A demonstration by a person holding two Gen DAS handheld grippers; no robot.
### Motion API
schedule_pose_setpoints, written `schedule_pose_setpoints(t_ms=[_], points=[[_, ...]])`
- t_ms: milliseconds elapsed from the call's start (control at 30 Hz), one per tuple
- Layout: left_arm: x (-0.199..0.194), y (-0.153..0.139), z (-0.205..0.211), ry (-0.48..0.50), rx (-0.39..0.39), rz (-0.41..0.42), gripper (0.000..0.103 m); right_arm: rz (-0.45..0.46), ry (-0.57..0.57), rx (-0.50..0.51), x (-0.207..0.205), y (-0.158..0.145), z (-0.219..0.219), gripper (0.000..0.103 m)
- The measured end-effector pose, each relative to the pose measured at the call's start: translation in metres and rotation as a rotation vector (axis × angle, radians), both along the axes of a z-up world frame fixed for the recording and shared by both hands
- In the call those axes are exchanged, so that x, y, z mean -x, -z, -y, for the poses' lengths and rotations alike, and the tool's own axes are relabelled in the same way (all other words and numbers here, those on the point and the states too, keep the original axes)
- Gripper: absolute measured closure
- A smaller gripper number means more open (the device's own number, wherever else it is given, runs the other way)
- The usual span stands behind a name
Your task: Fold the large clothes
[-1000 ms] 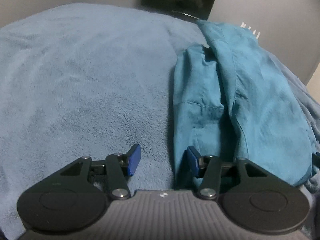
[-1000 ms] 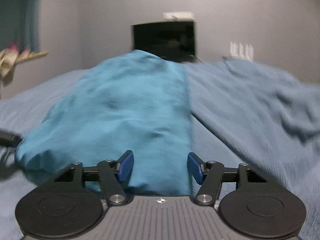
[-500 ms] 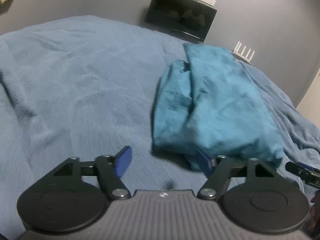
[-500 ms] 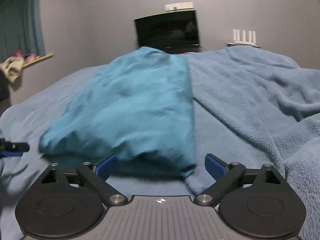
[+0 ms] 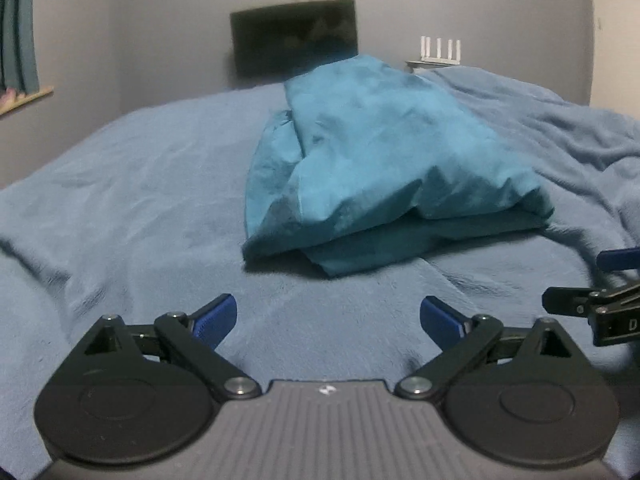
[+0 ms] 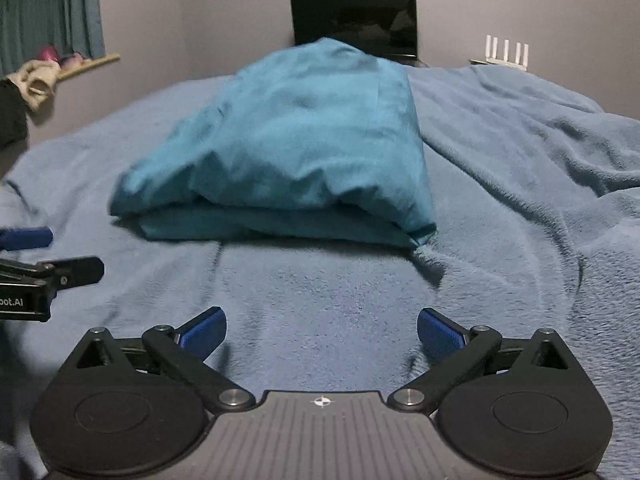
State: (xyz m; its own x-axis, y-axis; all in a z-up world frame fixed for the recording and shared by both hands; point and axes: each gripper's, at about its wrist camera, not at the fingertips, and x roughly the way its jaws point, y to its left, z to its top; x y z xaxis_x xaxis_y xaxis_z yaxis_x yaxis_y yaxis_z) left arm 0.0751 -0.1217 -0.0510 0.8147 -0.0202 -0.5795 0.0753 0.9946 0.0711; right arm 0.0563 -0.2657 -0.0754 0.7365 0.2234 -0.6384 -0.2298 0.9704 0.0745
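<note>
On a bed covered by a blue fleece blanket (image 5: 132, 184), a teal garment (image 5: 384, 152) is lying folded in layers near the middle. The left tongs (image 5: 328, 316) are spreading wider with nothing between them, while the right tongs (image 6: 322, 326) are standing wide apart, empty, both short of the garment's near edge.

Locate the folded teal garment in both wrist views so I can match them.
Left wrist: teal garment lies centre, slightly right, on the blue blanket.
Right wrist: teal garment lies centre, slightly left, on the blanket.
Shared landmark: the dark screen on the far wall behind it.
</note>
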Motion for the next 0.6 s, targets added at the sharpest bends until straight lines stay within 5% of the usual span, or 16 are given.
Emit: schedule_pose_setpoints(t_ms=[167,600], points=[[-0.026,0.032,0.0,0.018,-0.041,-0.116,0.004,-0.005,0.046,0.034,-0.02,0.024,-0.007,0.0],[-0.03,0.04,-0.005,0.046,0.003,-0.143,0.0,-0.028,0.035,0.055,-0.028,0.034,-0.011,0.0]])
